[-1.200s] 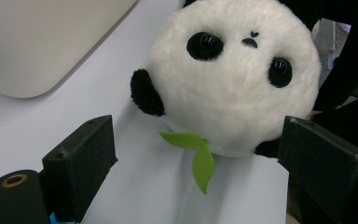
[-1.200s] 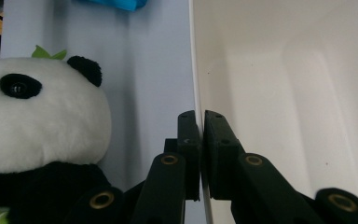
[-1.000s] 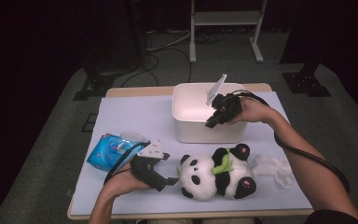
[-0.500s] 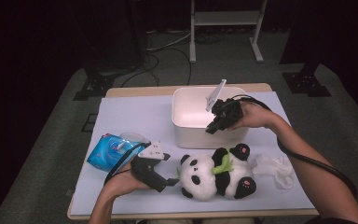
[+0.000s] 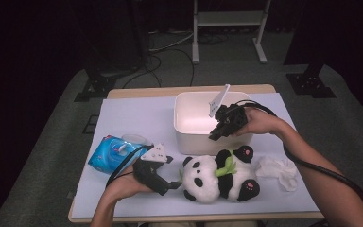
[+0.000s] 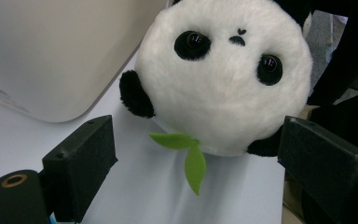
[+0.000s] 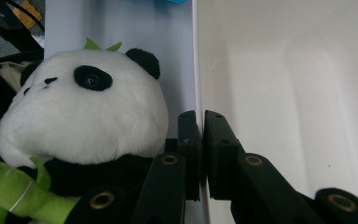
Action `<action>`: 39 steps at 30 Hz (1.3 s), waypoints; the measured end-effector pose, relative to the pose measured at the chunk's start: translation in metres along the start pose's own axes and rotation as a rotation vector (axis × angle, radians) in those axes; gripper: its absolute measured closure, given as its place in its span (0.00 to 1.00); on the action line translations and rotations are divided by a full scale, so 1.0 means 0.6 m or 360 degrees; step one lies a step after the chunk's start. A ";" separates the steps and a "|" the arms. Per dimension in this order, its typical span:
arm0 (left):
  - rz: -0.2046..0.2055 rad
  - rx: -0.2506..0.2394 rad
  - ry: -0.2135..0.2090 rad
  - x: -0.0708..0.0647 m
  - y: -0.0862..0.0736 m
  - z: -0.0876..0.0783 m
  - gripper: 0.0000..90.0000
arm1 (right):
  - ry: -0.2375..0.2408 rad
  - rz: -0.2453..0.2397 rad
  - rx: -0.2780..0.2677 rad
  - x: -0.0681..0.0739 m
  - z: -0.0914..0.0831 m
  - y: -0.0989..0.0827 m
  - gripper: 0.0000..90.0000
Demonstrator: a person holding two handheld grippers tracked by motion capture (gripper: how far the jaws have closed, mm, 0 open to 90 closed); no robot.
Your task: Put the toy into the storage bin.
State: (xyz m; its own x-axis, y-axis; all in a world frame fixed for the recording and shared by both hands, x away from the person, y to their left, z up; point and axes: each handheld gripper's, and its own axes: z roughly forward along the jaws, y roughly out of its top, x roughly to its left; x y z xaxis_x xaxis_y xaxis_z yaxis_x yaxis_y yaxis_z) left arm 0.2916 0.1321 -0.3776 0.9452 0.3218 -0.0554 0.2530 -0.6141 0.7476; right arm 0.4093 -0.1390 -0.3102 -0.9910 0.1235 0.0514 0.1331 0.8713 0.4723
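The right gripper (image 7: pixel 199 140) is pinched tight on the near wall of the white bin (image 5: pixel 189 106), one pad inside and one outside; the left gripper (image 6: pixel 196 158) has its jaws wide open with nothing squeezed, the toy panda (image 5: pixel 217 177) lying just ahead of them on the table (image 5: pixel 137 113), right beside the bin.

dark room, grey carpet floor (image 5: pixel 52 156)
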 end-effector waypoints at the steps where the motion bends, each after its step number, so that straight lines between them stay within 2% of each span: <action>1: 0.0003 0.0000 0.0003 0.001 0.000 0.000 0.12 | 0.0002 0.0002 0.0003 0.002 0.000 0.000 0.94; 18: 0.0006 -0.0006 0.0011 0.001 0.001 -0.003 0.12 | -0.0005 0.0008 -0.0037 0.011 0.001 -0.006 0.94; 22: 0.0009 0.0003 0.0014 0.001 0.001 -0.001 0.12 | -0.0002 0.0022 -0.0028 0.008 0.000 -0.005 0.90; 23: 0.0011 0.0003 0.0012 0.000 0.000 0.001 0.12 | -0.0016 0.0017 -0.0049 0.009 -0.003 -0.005 0.82; 28: 0.0010 -0.0009 0.0012 0.000 0.001 0.000 0.12 | -0.0026 0.0015 -0.0094 0.013 -0.017 -0.009 0.77; 29: 0.0012 -0.0010 0.0009 0.000 0.001 0.001 0.12 | -0.0035 0.0025 -0.0132 0.019 -0.031 -0.013 0.76; 32: 0.0005 -0.0012 -0.0002 0.001 0.002 0.004 0.12 | -0.0042 0.0018 -0.0176 0.026 -0.044 -0.018 0.71; 39: -0.0009 -0.0016 -0.0004 0.003 -0.001 0.003 0.12 | 0.0004 0.0000 -0.0192 0.044 -0.055 -0.032 0.66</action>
State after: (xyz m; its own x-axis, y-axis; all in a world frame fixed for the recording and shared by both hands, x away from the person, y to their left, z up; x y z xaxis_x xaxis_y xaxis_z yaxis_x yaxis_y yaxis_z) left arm 0.2936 0.1316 -0.3794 0.9443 0.3234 -0.0611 0.2560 -0.6052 0.7538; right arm 0.3799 -0.1678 -0.2889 -0.9911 0.1219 0.0534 0.1303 0.8078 0.5748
